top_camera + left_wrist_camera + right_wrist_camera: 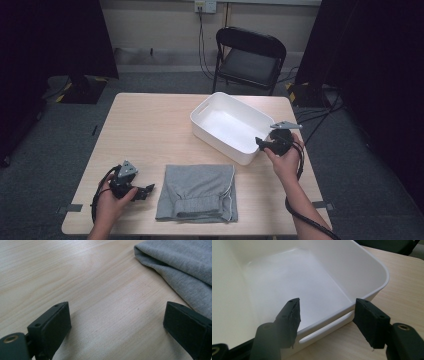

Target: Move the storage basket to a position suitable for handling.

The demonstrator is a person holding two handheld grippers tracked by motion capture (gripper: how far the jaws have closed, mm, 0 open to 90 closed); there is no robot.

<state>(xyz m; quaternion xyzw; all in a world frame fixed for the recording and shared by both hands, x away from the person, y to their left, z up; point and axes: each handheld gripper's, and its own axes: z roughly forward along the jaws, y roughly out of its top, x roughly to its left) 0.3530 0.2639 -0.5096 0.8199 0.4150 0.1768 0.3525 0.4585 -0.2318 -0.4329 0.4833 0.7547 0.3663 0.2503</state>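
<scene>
A grey folded garment (197, 192) lies at the table's near edge, with a white cord along its right side. My left gripper (145, 191) rests just left of it, open, nothing between its jaws. In the left gripper view my left gripper (115, 315) hovers low over bare wood, and the garment's folded edge (180, 262) lies just beyond the right jaw. A white plastic bin (217, 142) stands empty, right of centre. My right gripper (260, 143) is at its near right corner, open. In the right gripper view my right gripper (329, 315) straddles the bin's rim (362, 270), one jaw inside and one outside.
The light wooden table (145, 125) has bare room on its left half and far side. Behind it stands a black folding chair (250, 55). Cables run over the grey floor at the right. Dark curtains hang on both sides.
</scene>
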